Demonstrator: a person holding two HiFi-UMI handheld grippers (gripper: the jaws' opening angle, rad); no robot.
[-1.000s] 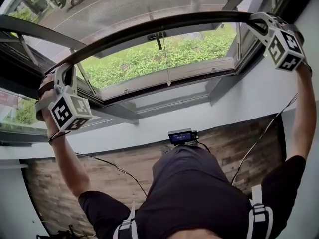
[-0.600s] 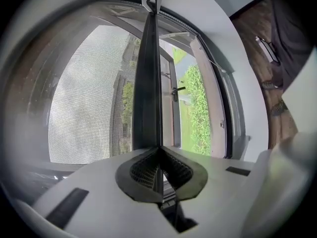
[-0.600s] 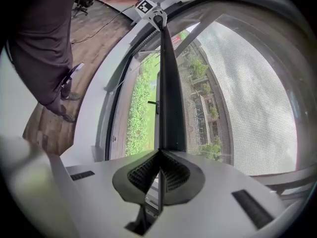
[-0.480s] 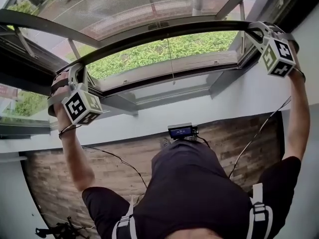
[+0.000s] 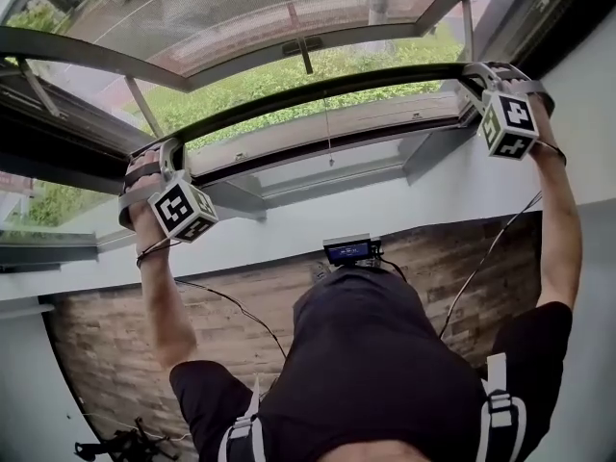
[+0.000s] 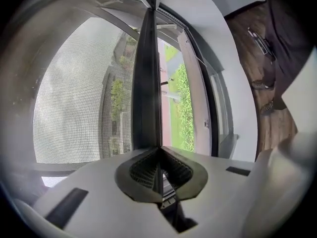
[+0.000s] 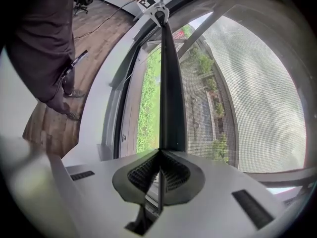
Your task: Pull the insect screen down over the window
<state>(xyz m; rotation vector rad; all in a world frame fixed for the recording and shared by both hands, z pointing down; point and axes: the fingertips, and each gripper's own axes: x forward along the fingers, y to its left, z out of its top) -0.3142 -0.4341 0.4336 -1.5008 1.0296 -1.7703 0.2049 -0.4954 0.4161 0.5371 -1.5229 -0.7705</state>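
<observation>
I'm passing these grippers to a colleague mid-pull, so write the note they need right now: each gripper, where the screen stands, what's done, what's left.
Left gripper: shut on the left end of the screen's pull bar.
Right gripper: shut on the bar's right end.
Insect screen: mesh covers the upper window; an uncovered gap lies below the bar.
Done: both ends gripped, screen partly down.
Left: bring the bar evenly down to the lower window frame.
</observation>
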